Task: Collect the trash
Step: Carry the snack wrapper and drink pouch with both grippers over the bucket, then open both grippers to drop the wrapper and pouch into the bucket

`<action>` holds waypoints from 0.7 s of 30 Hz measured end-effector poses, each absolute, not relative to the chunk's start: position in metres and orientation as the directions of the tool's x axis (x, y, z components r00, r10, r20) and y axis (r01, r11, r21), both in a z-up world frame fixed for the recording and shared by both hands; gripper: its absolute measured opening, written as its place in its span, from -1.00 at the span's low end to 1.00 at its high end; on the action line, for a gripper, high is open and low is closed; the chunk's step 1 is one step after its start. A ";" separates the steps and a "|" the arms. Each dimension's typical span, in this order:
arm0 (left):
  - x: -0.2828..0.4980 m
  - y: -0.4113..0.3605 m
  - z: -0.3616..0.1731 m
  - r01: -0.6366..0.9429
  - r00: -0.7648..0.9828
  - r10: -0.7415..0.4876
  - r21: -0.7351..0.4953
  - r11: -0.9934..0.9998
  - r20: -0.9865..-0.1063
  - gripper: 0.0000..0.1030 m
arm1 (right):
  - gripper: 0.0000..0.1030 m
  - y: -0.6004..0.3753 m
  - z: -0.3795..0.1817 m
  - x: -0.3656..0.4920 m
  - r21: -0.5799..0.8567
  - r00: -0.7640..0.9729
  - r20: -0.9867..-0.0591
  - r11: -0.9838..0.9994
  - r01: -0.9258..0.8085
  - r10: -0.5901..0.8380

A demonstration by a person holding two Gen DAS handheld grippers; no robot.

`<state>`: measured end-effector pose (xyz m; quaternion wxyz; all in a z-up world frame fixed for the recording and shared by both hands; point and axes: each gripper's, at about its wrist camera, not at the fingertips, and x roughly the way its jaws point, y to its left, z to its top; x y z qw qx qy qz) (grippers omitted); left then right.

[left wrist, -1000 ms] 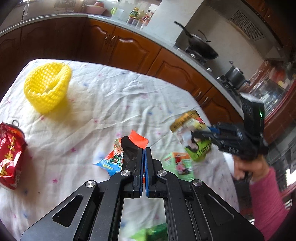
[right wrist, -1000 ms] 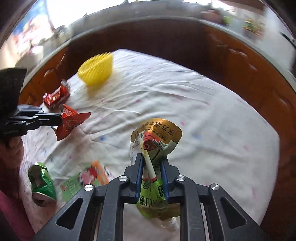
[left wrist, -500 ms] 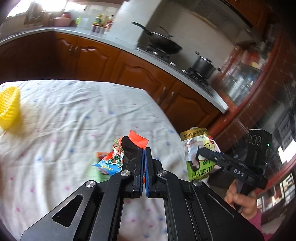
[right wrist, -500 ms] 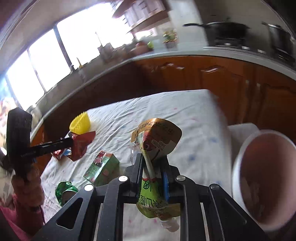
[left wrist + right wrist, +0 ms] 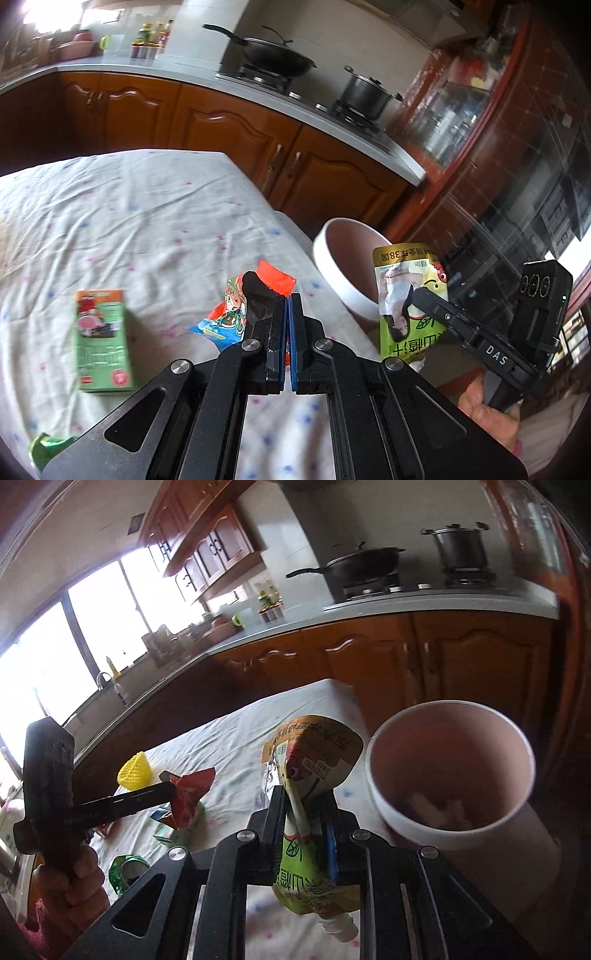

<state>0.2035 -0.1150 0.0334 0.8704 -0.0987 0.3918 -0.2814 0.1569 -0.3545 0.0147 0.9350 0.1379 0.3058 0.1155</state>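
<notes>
Trash items, two in grip, rest on table. Left wrist view: left gripper (image 5: 287, 310), centre frame, jaws pressed together on a crumpled red-and-blue snack wrapper (image 5: 236, 314); wrapper sticks out to the left & above the fingertips, lifted clear of the tablecloth (image 5: 147, 214). Right gripper (image 5: 413, 295), lower right of the frame, clamps a yellow-green drink pouch (image 5: 406, 291), pouch hanging w/ print upside down. Person's hand (image 5: 491, 410) on the handle, lower right corner. White bin (image 5: 332, 273) w/ pinkish inside stands past the table's right edge, just behind the pouch, partly hidden by it. Green juice carton (image 5: 101, 343) lies flat on the cloth, lower left, well apart from both grippers. Scrap of green at the bottom left corner, too cut off to tell what.

Right wrist view: right gripper (image 5: 303, 812), centre frame, jaws narrowly apart w/ the pouch (image 5: 314, 764) pinched btwn them, cap end down, below the fingers. Bin (image 5: 458, 834) right of frame, rim near the pouch, not touching; pale scraps inside at the bottom. Left gripper (image 5: 170, 792) mid-left, holding the wrapper (image 5: 190, 794) over the table. Crushed green can (image 5: 125, 871) lower left on the cloth; yellow foam net (image 5: 135, 773) beyond, upper left part of the table.
</notes>
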 end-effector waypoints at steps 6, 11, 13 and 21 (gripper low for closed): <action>0.205 -0.141 0.038 0.452 0.516 -0.581 -0.376 0.809 -0.630 -0.99 | -0.64 -0.378 0.016 0.151 0.316 0.812 -0.526 0.945 -0.087 0.251; 0.209 -0.163 0.042 0.483 0.495 -0.593 -0.367 0.795 -0.635 -0.99 | -0.64 -0.400 0.016 0.146 0.337 0.822 -0.522 0.940 -0.046 0.227; 0.211 -0.170 0.044 0.495 0.484 -0.605 -0.372 0.785 -0.632 -0.99 | -0.64 -0.407 0.017 0.145 0.336 0.828 -0.520 0.942 -0.027 0.209; 0.227 -0.206 0.058 0.546 0.453 -0.649 -0.384 0.744 -0.612 -0.99 | -0.64 -0.441 0.026 0.153 0.351 0.855 -0.497 0.935 0.042 0.148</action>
